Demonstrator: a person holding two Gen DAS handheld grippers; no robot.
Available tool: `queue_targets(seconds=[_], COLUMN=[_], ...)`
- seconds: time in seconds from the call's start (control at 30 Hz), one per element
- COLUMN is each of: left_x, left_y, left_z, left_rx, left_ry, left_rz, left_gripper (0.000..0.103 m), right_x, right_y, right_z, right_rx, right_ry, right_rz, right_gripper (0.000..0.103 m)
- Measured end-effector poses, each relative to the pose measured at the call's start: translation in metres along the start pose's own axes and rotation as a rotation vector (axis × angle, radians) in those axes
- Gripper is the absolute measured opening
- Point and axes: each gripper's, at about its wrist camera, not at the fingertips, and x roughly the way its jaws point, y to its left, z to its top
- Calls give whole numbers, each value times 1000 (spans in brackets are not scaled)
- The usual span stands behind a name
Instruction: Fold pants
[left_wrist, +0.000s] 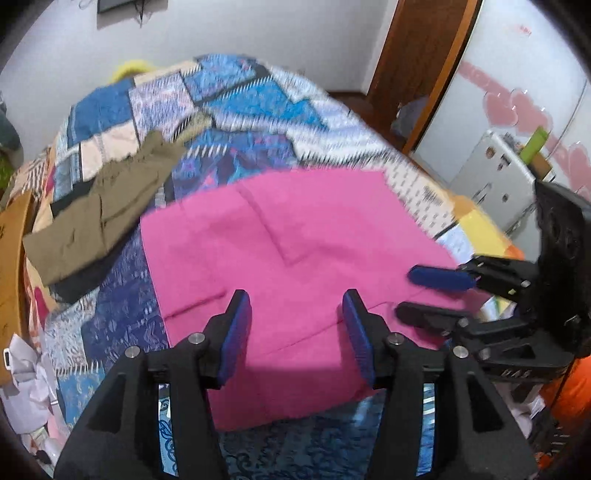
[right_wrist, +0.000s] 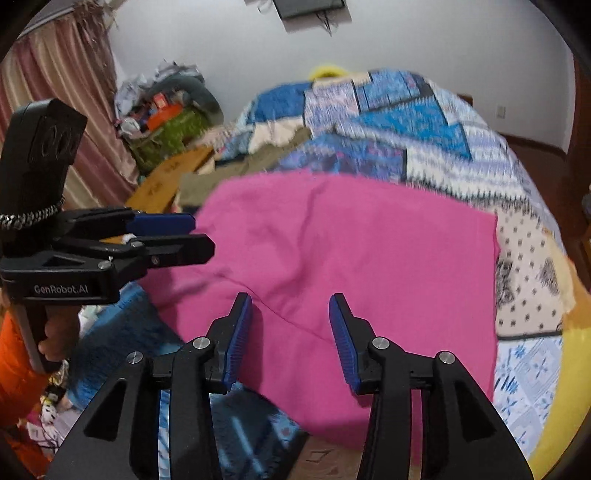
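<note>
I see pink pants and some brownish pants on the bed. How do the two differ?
The pink pants lie spread fairly flat at the near edge of the bed, right under both open grippers; the olive-brown pants lie farther back to the left, away from the grippers. The pink pair covers a wider area, while the olive-brown pair looks narrower and more rumpled. Both rest on the patchwork quilt.
</note>
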Motion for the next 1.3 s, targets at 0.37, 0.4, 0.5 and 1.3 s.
queue_targets(seconds=[0.37,0.4,0.5,1.3], left_x=[-9,-11,-14,-30], left_y=[18,21,32,98], left_z=[-28,-30,-36,30], left_rx=[19,11,-18,-162], left_ry=[4,4,5,-70], left_rz=[47,57,55,206], left_gripper=[53,53,55,62], right_x=[-28,-30,-39,-81], right_y=[-31,-33,-40,-116], right_z=[-31,-34,-41,-23], right_rx=[59,61,82,211], right_ry=[-24,-21,-24,-64], right_rz=[-51,-59,-78,-220], right_gripper=[40,40,40,49])
